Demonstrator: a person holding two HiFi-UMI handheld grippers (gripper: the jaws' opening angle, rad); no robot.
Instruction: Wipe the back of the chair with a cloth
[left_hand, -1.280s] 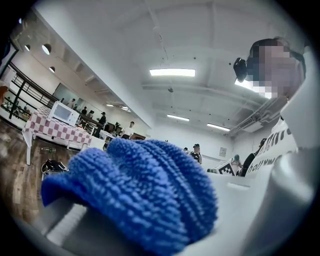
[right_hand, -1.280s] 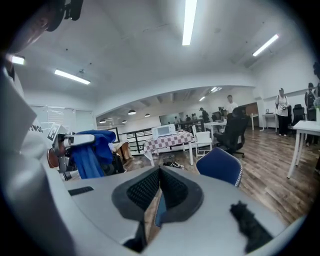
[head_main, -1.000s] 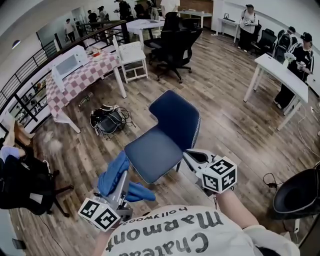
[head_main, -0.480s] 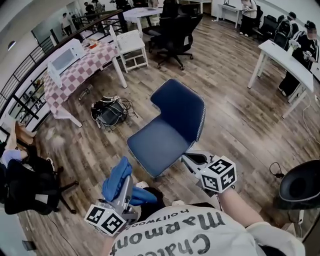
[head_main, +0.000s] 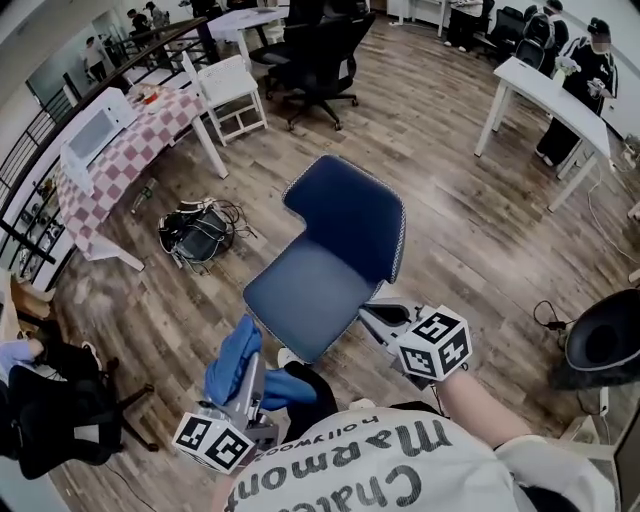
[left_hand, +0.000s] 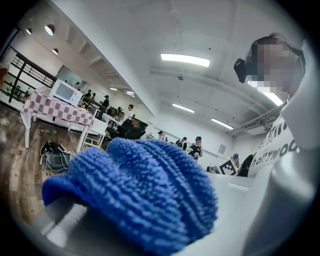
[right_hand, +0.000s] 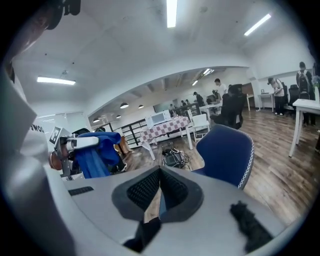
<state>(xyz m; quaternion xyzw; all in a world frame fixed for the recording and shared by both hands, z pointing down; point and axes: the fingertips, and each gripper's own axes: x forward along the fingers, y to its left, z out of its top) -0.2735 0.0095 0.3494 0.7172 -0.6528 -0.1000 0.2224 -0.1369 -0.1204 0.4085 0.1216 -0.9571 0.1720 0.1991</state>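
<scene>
- Your left gripper (head_main: 249, 374) pinches a blue cloth (head_main: 232, 360), which bunches over its jaws and fills most of the left gripper view; it hangs low at your left, near the front of the seat (head_main: 298, 290) and apart from it
- Your right gripper (head_main: 374, 313) carries nothing, its jaws pressed together, and sits just beside the seat's near right corner
- The dark blue chair (head_main: 330, 255) stands on the wood floor straight ahead of you, with the seat toward you and the back (head_main: 350, 215) rising on the far side, edged in pale stitching
- The cloth looks soft, light and thick-piled, so it will likely fold and drag rather than slide; a deep pinch that leaves a broad pad facing outward should suit it
- The chair looks light, with its legs mostly hidden under the seat; pressed hard, it may skid or tip on the smooth boards, so the free gripper could steady the top edge of the back
- A black bag with cables (head_main: 195, 232) lies on the floor near the chair's left side, where it could catch your feet if you step round that way
- Beyond stand a table with a checked cover (head_main: 115, 165) bearing a microwave (head_main: 88, 132), a white chair (head_main: 232, 92), black office chairs (head_main: 318, 55) and a white table (head_main: 545, 95), all well apart; people sit and stand farther off
- Nothing blocks the back except the seat itself, which you must reach across
</scene>
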